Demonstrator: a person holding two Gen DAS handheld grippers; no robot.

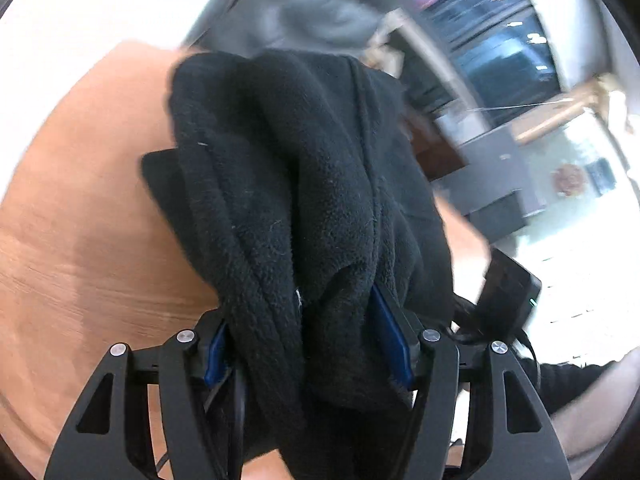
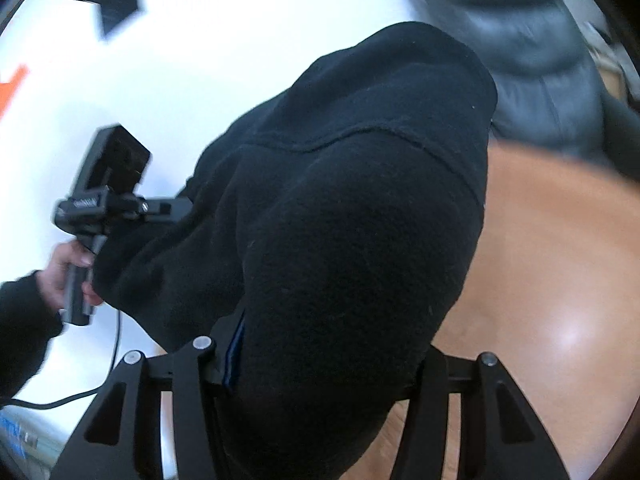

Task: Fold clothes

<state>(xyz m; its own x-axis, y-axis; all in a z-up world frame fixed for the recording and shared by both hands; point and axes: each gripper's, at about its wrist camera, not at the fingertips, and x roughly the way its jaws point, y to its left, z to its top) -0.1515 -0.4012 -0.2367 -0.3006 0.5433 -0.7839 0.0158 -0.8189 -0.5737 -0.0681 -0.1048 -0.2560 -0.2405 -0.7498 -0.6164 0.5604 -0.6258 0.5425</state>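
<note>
Holding the garment aloft between both tools looked like the step in hand: a lift or carry ahead of laying it down for a fold, judged from how the cloth hung over both sets of fingers.

Left gripper (image 1: 308,344) was clamped on a thick bunch of the black fleece garment (image 1: 296,184); blue pads (image 1: 390,336) showed at either side of the wad, pressed into it. Right gripper (image 2: 320,364) also had fleece (image 2: 352,220) bunched between its fingers, one blue pad edge (image 2: 236,354) visible at the left, the other side hidden under cloth; it read as closed on the fabric.

Garment sat raised above the brown wooden table (image 1: 80,240), draped forward over each tool, not spread flat. In the right wrist view the person's left hand (image 2: 66,272) gripped the other tool's handle beside the hanging cloth.

Fabric: black, napped fleece, heavy folds, a stitched seam (image 2: 360,136) running across one panel, bits of lint. Which part of the garment each tool held could not be told.

Next move, as judged: lower the cloth to the table with both grips kept level so an edge lands straight, then release.

Both views blurred at the margins.
</note>
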